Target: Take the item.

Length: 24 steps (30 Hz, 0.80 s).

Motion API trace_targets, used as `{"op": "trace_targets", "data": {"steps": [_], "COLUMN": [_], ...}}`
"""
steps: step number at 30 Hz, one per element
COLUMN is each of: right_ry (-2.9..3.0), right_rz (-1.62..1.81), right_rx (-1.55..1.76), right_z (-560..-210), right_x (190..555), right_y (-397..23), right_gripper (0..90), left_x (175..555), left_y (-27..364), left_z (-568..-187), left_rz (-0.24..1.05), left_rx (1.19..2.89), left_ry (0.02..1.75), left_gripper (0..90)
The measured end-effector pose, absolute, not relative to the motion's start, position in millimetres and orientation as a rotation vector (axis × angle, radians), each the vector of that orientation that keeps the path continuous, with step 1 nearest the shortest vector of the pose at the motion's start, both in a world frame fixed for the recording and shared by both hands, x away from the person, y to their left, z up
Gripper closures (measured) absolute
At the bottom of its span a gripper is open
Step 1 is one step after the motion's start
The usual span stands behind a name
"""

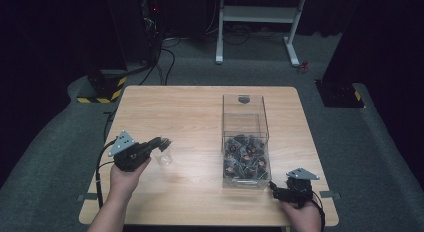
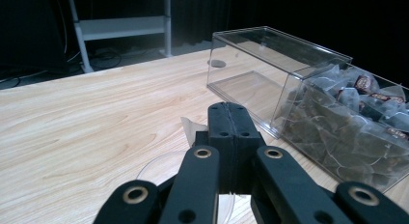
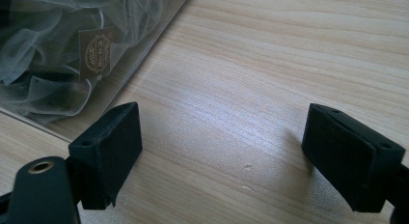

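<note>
**Left gripper carrying a tea bag over the clear cup**

The left gripper [image 2: 229, 119] is holding its black jaws pressed together on what looks like a thin, translucent mesh tea bag [image 2: 191, 126], whose pale corner is poking out beside the pads. It is hovering just above a small clear plastic cup [image 1: 163, 157] standing on the light wooden table [image 1: 190, 112], well apart from the clear acrylic box [image 1: 245, 142] that is holding the heap of mesh tea bags. The right gripper [image 3: 222, 151] is resting near the box's front corner with its jaws standing wide apart, nothing between them.

The grip is sitting on a mere edge of flimsy mesh, so the bag could be slipping free early or landing on the rim and tipping the light cup over. A brown paper tag [image 3: 98, 51] inside the box is showing a pale round emblem; its lettering is too blurred to read.
</note>
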State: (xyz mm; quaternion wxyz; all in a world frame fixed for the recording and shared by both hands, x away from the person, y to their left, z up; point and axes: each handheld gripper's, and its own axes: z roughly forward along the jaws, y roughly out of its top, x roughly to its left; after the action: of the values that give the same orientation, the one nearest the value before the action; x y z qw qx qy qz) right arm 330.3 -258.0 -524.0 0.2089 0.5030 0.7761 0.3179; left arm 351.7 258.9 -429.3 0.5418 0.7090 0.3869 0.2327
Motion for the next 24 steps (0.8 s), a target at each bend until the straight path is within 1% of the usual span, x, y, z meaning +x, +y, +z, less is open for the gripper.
{"op": "trace_targets", "data": {"steps": [21, 24], "right_ry": [2.159, 2.159], "right_rz": [0.884, 0.884], "right_rx": [1.4, 1.4], "right_z": [-524, -524], "right_x": [330, 330], "right_y": [-258, -258], "right_gripper": [14.0, 14.0], "left_x": [353, 354], "left_y": [264, 264], "left_z": [-448, -450], "left_rz": [0.578, 0.578], "left_rx": [1.727, 1.738], "left_ry": [0.976, 0.981], "left_gripper": [90.0, 88.5]}}
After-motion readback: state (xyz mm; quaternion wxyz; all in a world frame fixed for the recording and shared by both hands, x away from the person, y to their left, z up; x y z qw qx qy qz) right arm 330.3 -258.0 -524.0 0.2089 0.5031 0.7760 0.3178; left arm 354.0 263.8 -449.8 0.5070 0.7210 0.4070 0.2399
